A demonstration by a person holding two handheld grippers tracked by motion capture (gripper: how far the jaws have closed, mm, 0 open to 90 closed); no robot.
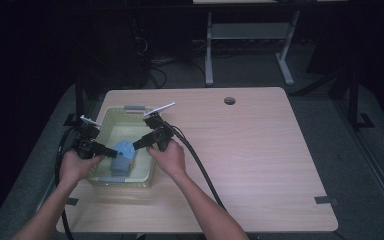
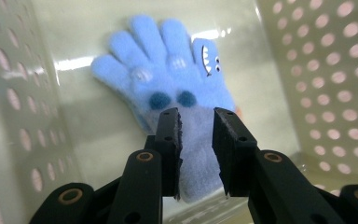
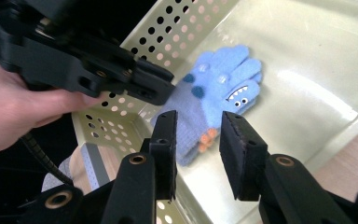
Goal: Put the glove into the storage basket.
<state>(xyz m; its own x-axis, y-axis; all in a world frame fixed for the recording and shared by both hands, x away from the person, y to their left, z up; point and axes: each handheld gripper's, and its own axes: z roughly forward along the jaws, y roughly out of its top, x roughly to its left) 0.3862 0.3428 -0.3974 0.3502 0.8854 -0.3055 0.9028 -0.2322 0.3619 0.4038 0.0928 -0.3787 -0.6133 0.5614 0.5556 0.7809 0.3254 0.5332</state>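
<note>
A light blue fleece glove (image 2: 168, 70) with a cartoon face on its thumb lies flat on the floor of a pale green perforated basket (image 1: 111, 119). My left gripper (image 2: 196, 135) is open, its jaws straddling the glove's grey-blue cuff. From the other side my right gripper (image 3: 198, 135) stands open just above the glove (image 3: 219, 88), with the left gripper's jaw close by. Something with orange tips (image 3: 207, 137) peeks from under the glove. In the high view both grippers, left (image 1: 111, 151) and right (image 1: 136, 145), reach into the basket over the glove (image 1: 125, 149).
The basket sits at the left of a wooden table (image 1: 260, 150) with a cable hole (image 1: 229, 101) at the back. Cables (image 1: 200, 165) trail from both grippers. A desk frame (image 1: 250, 45) stands on the floor beyond.
</note>
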